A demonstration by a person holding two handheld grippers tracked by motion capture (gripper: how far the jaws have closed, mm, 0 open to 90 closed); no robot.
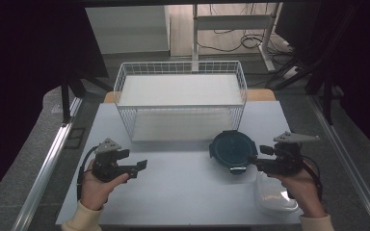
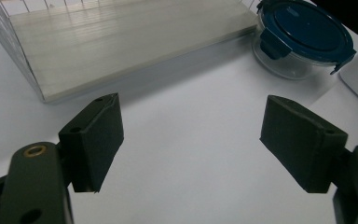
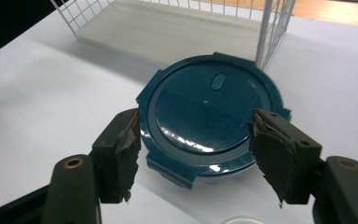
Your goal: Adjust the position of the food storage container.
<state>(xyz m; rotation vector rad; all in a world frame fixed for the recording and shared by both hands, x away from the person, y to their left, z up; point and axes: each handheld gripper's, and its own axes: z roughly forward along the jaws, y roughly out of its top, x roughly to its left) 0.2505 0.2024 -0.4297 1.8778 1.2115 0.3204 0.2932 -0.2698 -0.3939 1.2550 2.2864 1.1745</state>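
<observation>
Container with the blue lid is what your right tool is reaching for: it sits on the table just in front of that tool, and in the right gripper view the jaws stand wide apart on either side of the lid's near edge, not yet touching it. So the grasp itself is not made, and by my judgement nothing of the move is done yet; you have to close on the container, lift it and carry it. Your left tool hangs over bare table well to the left of the container, jaws apart and empty. Just to the near right of the container, beside your right hand, lies a clear plastic tub; mind it as you lift. Beyond the container stands the white wire rack, its near corner post almost against the lid's far edge, which could catch the container.
</observation>
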